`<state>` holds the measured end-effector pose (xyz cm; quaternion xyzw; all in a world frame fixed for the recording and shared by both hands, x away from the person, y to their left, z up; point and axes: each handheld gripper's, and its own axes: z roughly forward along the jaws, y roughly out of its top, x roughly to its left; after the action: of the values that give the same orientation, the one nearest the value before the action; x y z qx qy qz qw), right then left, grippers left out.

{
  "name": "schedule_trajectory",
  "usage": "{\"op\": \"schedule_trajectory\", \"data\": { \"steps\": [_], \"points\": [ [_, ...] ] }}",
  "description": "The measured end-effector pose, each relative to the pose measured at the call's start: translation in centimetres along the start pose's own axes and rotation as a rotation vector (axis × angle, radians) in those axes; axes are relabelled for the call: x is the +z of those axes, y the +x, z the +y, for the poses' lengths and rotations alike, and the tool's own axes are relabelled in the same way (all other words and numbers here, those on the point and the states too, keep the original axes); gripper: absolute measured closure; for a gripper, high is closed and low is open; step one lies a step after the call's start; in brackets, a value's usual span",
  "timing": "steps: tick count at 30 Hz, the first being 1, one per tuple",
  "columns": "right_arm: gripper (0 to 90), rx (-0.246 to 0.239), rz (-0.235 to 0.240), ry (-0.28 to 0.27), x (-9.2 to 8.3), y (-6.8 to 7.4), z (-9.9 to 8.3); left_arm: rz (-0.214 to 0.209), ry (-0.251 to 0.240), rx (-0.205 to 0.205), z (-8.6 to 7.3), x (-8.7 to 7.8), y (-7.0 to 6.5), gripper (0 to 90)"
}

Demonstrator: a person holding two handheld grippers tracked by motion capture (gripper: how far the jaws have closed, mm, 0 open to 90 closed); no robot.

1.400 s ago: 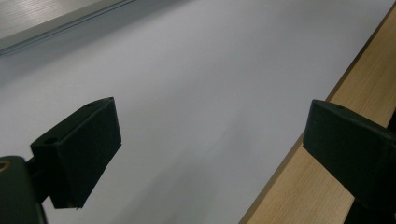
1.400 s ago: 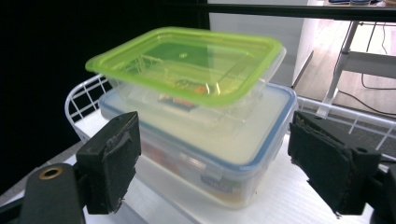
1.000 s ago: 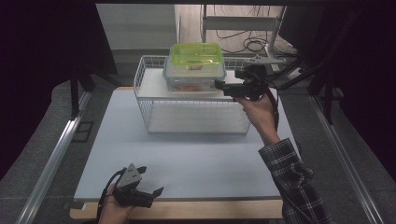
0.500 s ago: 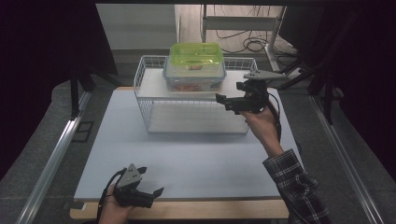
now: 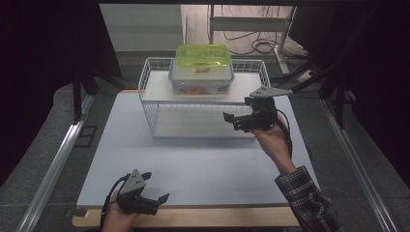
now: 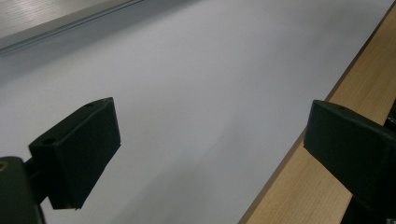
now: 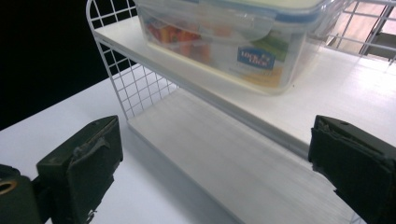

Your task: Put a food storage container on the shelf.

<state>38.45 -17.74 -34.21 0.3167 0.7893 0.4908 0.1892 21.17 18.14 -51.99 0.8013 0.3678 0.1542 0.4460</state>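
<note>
A white wire rack (image 5: 151, 110) with two shelves stands at the back of the table. On its upper shelf (image 7: 327, 102) sits a clear food box (image 5: 200, 81) with a blue-rimmed lid, and a green-lidded box (image 5: 202, 57) is stacked on top of it. My right gripper (image 5: 232, 122) hovers in front of the rack's right end and points left toward the lower shelf (image 7: 187, 140). Its jaws have just been opening and stand open with nothing between them. In the right gripper view the clear box (image 7: 224, 42) lies just beyond the gripper (image 7: 215, 154). My left gripper (image 5: 157, 186) rests open at the table's front edge.
A pale mat (image 6: 187, 70) covers the table, with a wooden strip (image 6: 317, 186) along the front. Metal rails (image 5: 58, 159) run down both sides. Cables and a stand leg (image 5: 251, 24) lie on the floor behind the rack.
My right gripper has dropped from beside the boxes on the upper shelf to in front of the rack's right end, its jaws wider. The left gripper has stayed still.
</note>
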Motion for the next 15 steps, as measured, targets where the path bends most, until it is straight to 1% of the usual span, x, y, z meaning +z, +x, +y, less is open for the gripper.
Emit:
{"op": "schedule_trajectory", "data": {
  "steps": [2,4,6,10,15],
  "points": [
    [3.1,-0.009,-0.005,0.002,-0.1,0.1,-0.4,-0.004,-0.001,0.004,0.0,0.0,0.0,5.0],
    [2.9,-0.005,-0.004,0.012,-0.2,0.3,-0.7,-0.006,0.001,0.012,0.0,0.0,-0.1,5.5],
    [2.9,0.005,0.008,0.012,-0.3,0.4,-1.1,-0.004,0.001,0.018,0.0,0.0,-0.2,6.0],
    [2.9,-0.006,0.014,0.017,-0.5,0.8,-2.1,-0.006,0.002,0.02,0.0,0.1,-0.2,6.0],
    [2.7,-0.001,0.035,0.028,-0.4,1.1,-3.5,-0.003,0.0,0.019,0.0,0.1,-0.1,5.8]
  ]
}}
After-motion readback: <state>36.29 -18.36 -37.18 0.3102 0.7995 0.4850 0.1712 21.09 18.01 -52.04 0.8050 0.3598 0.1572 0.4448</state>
